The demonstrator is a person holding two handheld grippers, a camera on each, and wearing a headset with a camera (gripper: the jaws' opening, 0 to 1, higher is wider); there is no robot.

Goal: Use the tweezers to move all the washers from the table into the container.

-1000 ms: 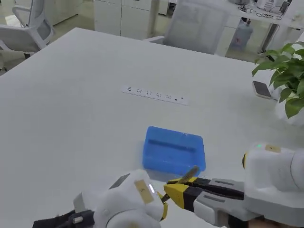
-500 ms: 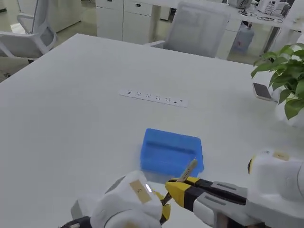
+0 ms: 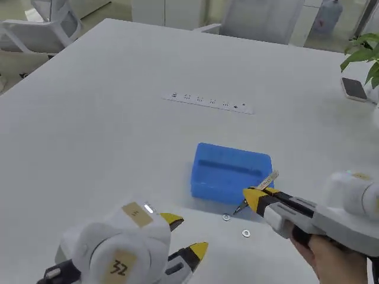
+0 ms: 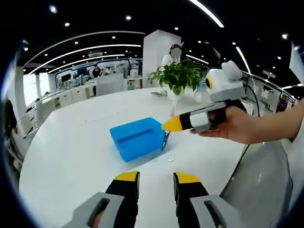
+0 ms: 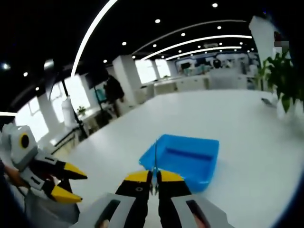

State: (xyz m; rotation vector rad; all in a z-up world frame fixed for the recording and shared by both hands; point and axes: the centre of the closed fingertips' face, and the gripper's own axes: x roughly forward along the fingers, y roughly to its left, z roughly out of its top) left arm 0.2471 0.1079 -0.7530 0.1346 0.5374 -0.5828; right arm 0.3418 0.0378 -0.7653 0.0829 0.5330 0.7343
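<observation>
Tweezers (image 3: 241,205) are clamped in the right gripper (image 3: 253,195); the left gripper (image 3: 185,235) is held open.
Washers (image 3: 226,218) lie just below the right gripper, beside the container (image 3: 231,171): judged light, thin, slippery, best pinched across the rim.

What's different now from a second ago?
The left gripper pulled away to the left, and its jaws stand open. The right gripper moved right, and the tweezers now point down by two washers on the table. The blue container stayed put, and the tweezers stayed clamped.

Open table (image 3: 106,136) around 2 washers (image 3: 226,218), blue container (image 3: 232,170) just behind.
</observation>
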